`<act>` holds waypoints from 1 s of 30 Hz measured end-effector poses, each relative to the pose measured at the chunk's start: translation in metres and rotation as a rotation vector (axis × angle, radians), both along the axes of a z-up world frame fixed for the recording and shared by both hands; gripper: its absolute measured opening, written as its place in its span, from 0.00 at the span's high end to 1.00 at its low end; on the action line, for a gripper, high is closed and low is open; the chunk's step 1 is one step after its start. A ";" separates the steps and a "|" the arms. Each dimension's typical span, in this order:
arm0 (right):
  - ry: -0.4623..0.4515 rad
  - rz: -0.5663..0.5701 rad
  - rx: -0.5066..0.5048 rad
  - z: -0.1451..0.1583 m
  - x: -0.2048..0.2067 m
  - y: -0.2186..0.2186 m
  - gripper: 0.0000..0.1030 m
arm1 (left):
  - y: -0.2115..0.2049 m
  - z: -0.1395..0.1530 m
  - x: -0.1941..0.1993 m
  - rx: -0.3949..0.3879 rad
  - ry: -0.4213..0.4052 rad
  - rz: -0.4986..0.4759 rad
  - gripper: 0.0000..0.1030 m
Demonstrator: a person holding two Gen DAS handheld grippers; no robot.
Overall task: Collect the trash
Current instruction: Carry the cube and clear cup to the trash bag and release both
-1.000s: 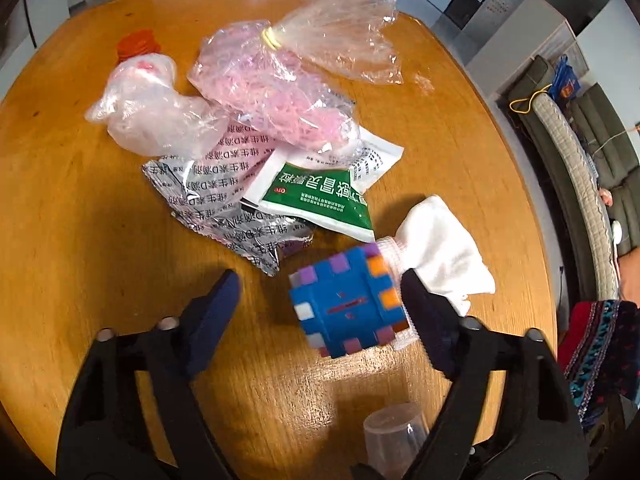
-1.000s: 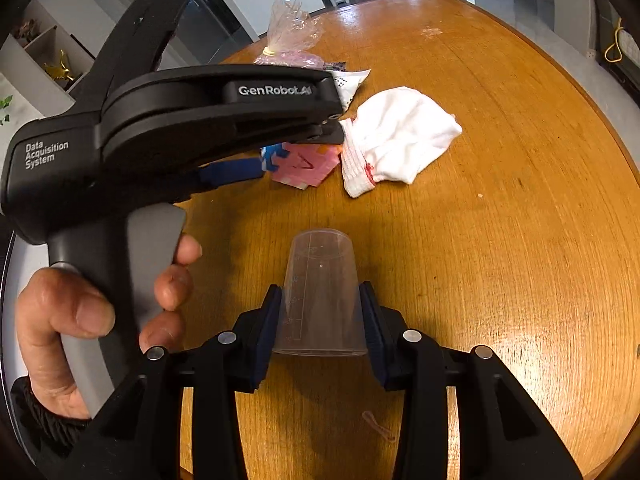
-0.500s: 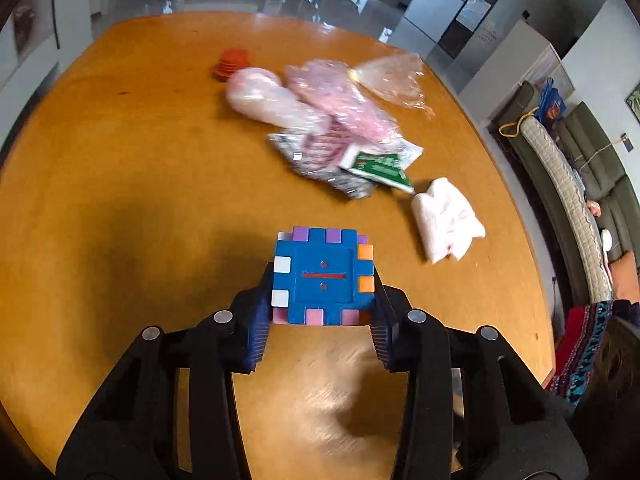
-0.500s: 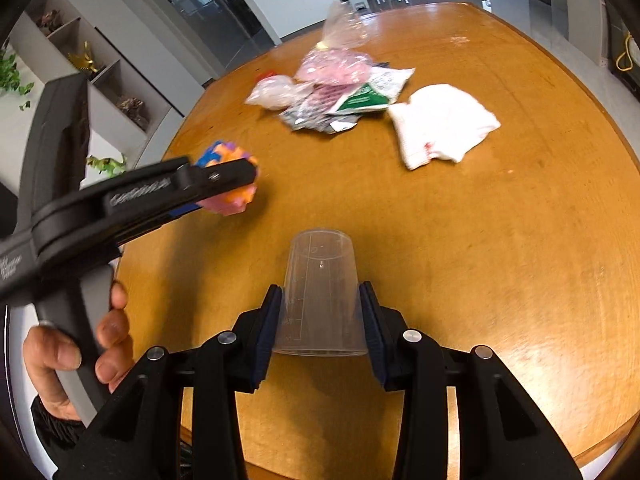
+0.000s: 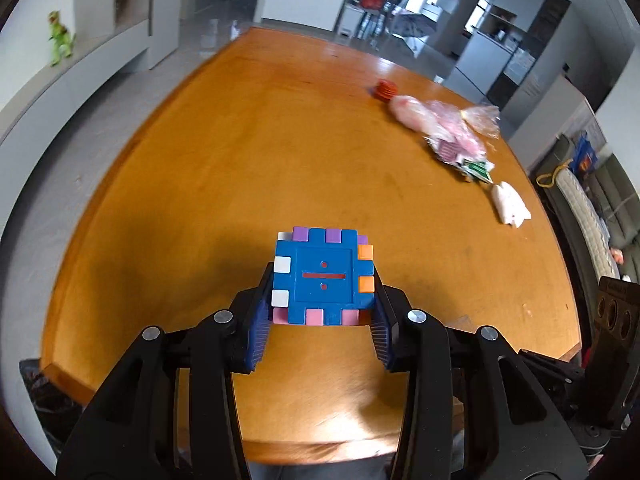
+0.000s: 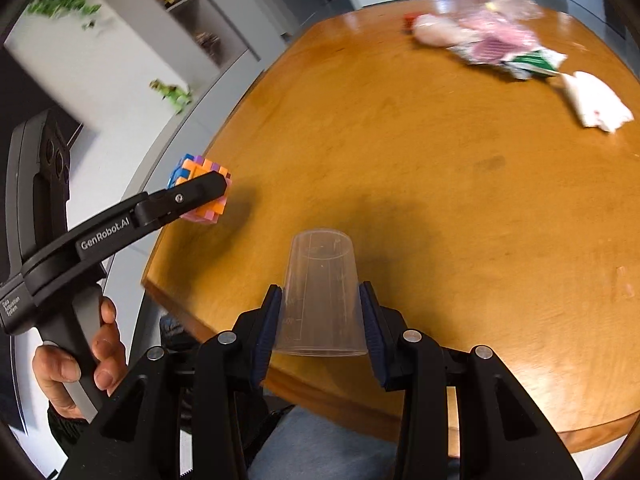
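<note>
My left gripper is shut on a blue puzzle cube with purple, orange, white and pink tabs, held above the near part of the round wooden table. In the right wrist view the same cube hangs over the table's left edge in that gripper. My right gripper is shut on an upturned clear plastic cup, lifted over the table's near edge. A heap of plastic bags and wrappers lies far right.
A white crumpled cloth lies beside the heap, and a red stack sits behind it. A hand grips the left tool's handle. Shelves with a green toy dinosaur line the left wall; a sofa stands right.
The left gripper closed on the cube, lifted it and carried it left and back from the heap. The right gripper drew back with the cup toward the table's near edge.
</note>
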State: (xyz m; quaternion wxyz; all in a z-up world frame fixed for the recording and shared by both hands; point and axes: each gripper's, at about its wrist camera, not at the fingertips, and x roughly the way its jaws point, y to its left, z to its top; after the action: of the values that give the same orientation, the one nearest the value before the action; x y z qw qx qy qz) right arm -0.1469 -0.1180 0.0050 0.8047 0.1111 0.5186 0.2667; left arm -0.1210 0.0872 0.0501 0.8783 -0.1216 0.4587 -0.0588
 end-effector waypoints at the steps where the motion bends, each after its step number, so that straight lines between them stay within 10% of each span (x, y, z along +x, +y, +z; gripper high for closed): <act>1: 0.000 0.025 -0.005 0.000 -0.006 0.012 0.60 | 0.009 -0.001 -0.006 -0.003 -0.003 0.012 0.60; 12: -0.026 0.411 -0.029 -0.002 -0.076 0.157 0.60 | 0.130 -0.024 -0.110 0.005 -0.009 0.227 0.60; 22: -0.011 0.812 -0.104 -0.035 -0.151 0.304 0.59 | 0.267 -0.077 -0.217 0.042 0.160 0.648 0.59; 25: -0.036 0.847 -0.170 -0.043 -0.166 0.329 0.35 | 0.293 -0.087 -0.239 -0.001 0.218 0.756 0.04; 30: -0.048 0.845 -0.155 -0.039 -0.162 0.313 0.32 | 0.303 -0.081 -0.250 0.010 0.196 0.828 0.06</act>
State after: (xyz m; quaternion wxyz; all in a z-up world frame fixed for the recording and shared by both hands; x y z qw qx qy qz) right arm -0.3089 0.1953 -0.0343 0.6424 -0.1784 0.5183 0.5356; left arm -0.3709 0.3903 -0.0312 0.7805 -0.2962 0.4528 0.3130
